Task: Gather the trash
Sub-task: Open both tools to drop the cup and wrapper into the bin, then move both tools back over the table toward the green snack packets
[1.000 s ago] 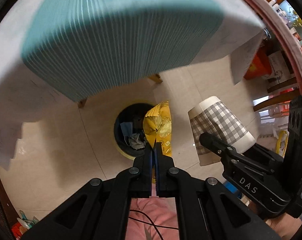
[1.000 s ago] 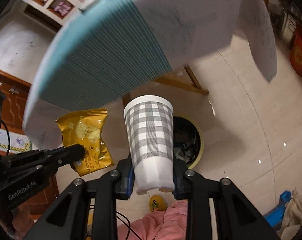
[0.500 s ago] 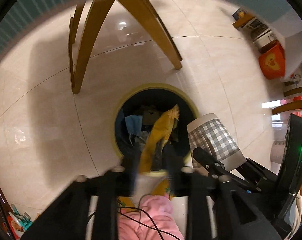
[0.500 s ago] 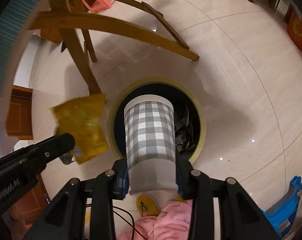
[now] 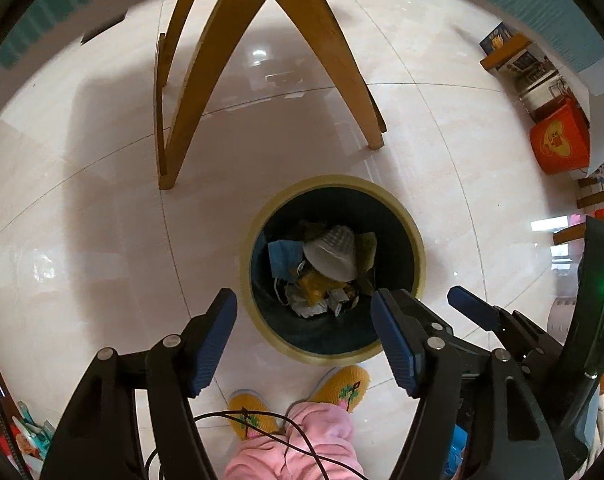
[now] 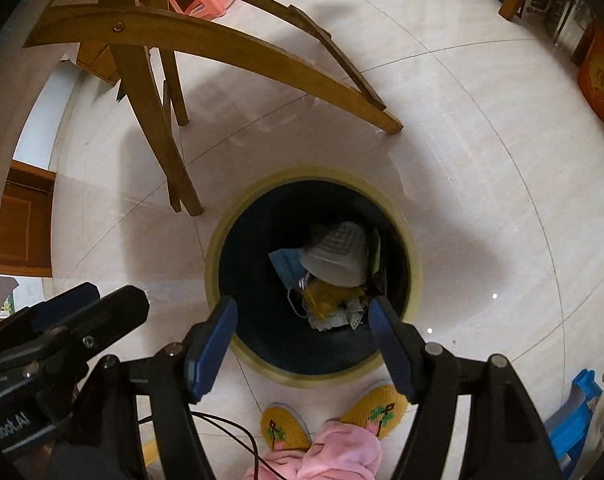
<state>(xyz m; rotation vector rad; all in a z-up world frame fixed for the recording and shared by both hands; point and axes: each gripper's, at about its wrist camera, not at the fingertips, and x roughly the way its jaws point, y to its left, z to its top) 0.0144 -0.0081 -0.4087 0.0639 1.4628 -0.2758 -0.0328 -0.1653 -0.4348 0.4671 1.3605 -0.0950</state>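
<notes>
Glossy tiled floor, wooden chair legs, paper cup, knitted slippers

Cup and chip bag dropped into bin.

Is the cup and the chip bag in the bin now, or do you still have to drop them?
Both look dropped. The checked paper cup lies on the trash inside the bin, with the yellow snack bag just under it. In hand: nothing. The left hand-held gripper and right hand-held gripper are over the bin with jaws opening and empty. No other loose trash shows here.
</notes>
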